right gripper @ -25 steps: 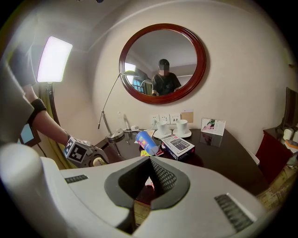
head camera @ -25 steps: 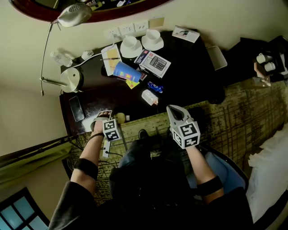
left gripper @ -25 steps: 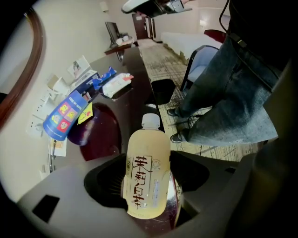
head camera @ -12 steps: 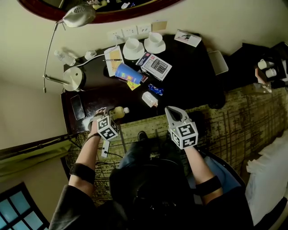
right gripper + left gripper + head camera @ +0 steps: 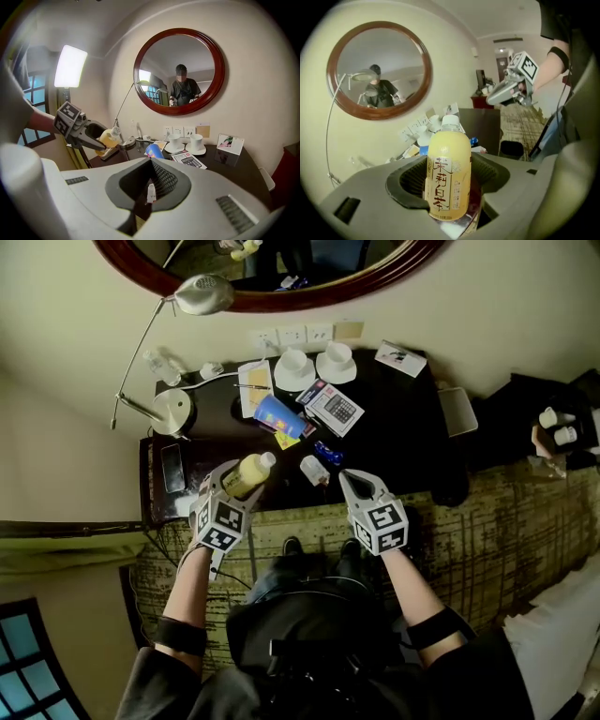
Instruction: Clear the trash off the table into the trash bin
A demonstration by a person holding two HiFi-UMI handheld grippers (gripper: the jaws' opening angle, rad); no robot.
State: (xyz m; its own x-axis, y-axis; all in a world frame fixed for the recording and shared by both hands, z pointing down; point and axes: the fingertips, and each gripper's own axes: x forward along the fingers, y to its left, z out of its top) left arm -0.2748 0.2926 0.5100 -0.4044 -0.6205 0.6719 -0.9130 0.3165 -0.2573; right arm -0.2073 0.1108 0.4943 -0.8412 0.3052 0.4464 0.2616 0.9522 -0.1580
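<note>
A yellow drink bottle with a white cap (image 5: 249,472) (image 5: 448,154) hangs tilted above the dark table's (image 5: 403,427) front left part. My left gripper (image 5: 232,486) (image 5: 450,179) is shut on its body. The right gripper view shows that bottle (image 5: 110,137) held up clear of the tabletop. My right gripper (image 5: 352,482) (image 5: 150,187) is shut, hovering over the table's front edge near a crumpled white wrapper (image 5: 314,470) and a blue wrapper (image 5: 325,450). A tiny white scrap shows at its closed jaws. A black bin (image 5: 512,149) stands on the carpet beside the table.
On the table lie a tipped blue cup (image 5: 278,415), a calculator (image 5: 336,407), two white cups on saucers (image 5: 293,369), a photo card (image 5: 400,358), papers, a phone (image 5: 173,468) and a desk lamp base (image 5: 173,411). A round mirror hangs on the wall behind.
My left gripper has risen from the table's front left edge with the yellow bottle in it and has rolled. The right gripper moved up a little.
</note>
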